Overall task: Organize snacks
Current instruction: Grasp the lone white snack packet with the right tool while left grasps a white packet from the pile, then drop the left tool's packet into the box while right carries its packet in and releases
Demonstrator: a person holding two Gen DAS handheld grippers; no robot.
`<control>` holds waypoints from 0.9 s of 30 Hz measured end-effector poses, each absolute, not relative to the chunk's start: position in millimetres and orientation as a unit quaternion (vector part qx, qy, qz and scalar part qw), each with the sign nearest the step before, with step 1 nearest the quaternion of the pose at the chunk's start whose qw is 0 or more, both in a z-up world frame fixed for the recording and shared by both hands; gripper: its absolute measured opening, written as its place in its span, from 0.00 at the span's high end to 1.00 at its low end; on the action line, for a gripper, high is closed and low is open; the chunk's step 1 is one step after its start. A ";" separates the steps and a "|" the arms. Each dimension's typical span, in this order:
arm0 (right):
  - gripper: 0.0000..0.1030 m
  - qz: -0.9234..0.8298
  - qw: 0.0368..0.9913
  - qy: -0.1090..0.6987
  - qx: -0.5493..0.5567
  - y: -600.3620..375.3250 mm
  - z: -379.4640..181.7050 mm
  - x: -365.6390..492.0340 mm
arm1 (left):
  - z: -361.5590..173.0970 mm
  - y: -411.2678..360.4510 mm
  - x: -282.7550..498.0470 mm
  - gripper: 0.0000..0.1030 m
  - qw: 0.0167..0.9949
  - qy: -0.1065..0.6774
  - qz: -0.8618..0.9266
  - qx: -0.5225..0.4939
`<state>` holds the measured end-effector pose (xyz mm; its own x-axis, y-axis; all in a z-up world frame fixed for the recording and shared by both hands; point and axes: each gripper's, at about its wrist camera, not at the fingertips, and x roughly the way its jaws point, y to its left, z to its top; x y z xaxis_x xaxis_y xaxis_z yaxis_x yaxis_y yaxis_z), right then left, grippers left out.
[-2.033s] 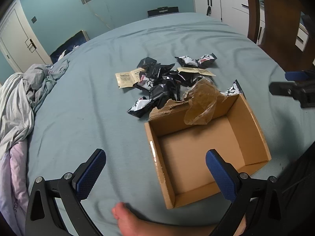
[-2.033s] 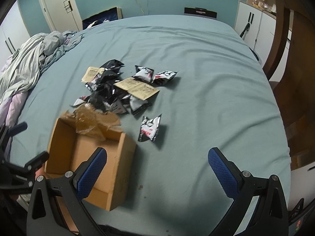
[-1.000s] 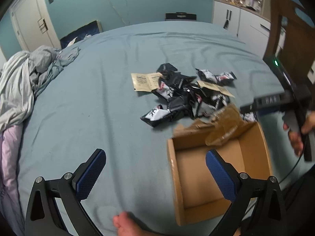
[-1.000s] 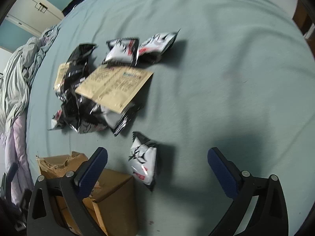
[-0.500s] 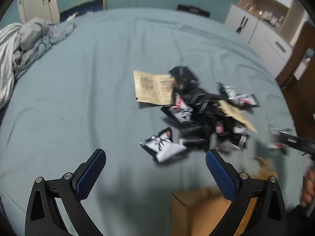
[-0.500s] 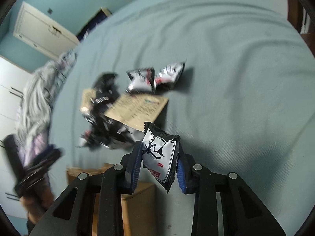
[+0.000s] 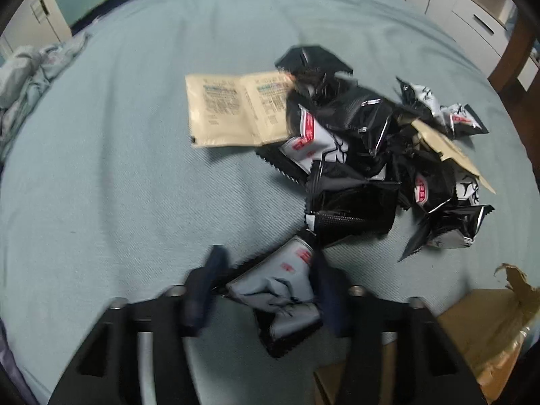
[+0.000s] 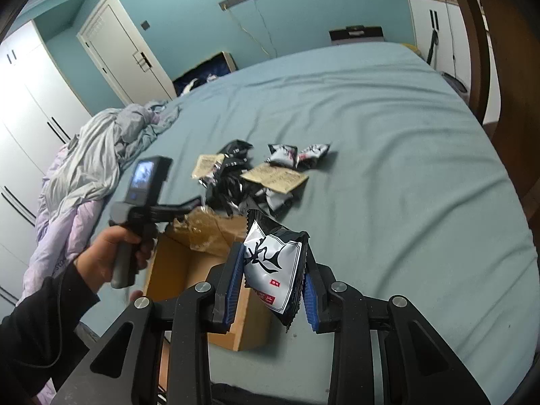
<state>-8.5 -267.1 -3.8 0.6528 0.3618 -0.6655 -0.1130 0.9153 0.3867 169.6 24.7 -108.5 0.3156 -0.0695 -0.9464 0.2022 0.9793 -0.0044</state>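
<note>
Both tongs had dropped from open air onto packets — right tongs (image 8: 274,281) gripped a snack packet (image 8: 275,266) over the cardboard box (image 8: 189,270), left tongs (image 7: 266,290) were closing around a grey packet (image 7: 280,290) on the bed (image 7: 118,185) — the pile (image 7: 364,155) remained unsorted.

A home bedroom. A wide bed (image 8: 388,141) under a teal sheet fills the view, with rumpled grey and lilac bedding (image 8: 91,155) heaped at nine o'clock. Teal walls (image 8: 189,10) rise beyond it, holding a white panelled door (image 8: 121,50) at eleven o'clock, white wardrobes (image 8: 30,108) at ten, and white cabinets (image 8: 438,30) at one.
</note>
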 end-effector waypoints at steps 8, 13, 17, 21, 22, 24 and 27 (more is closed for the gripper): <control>0.71 0.107 0.888 0.413 0.172 -268.2 -2.6 13.5 | -86.2 47.9 137.8 0.57 0.831 0.554 -0.017 0.050; 0.71 0.119 0.892 0.408 0.156 -260.4 5.9 9.4 | -41.2 43.5 101.4 0.57 0.861 0.503 -0.016 0.081; 0.71 0.123 0.894 0.406 0.144 -256.5 8.5 4.5 | -11.2 25.2 67.4 0.58 0.878 0.467 -0.042 0.096; 0.71 0.132 0.894 0.407 0.138 -254.2 7.4 3.2 | 3.1 0.5 40.6 0.60 0.890 0.427 -0.057 0.147; 0.71 0.131 0.894 0.407 0.135 -253.7 6.7 3.2 | 5.8 1.0 43.6 0.60 0.892 0.422 -0.059 0.153; 0.71 0.132 0.893 0.410 0.133 -252.9 6.0 4.6 | 11.9 -8.1 34.9 0.60 0.894 0.414 -0.069 0.156; 0.71 0.135 0.892 0.411 0.132 -252.8 6.4 6.0 | 14.8 -13.3 27.4 0.60 0.892 0.417 -0.099 0.146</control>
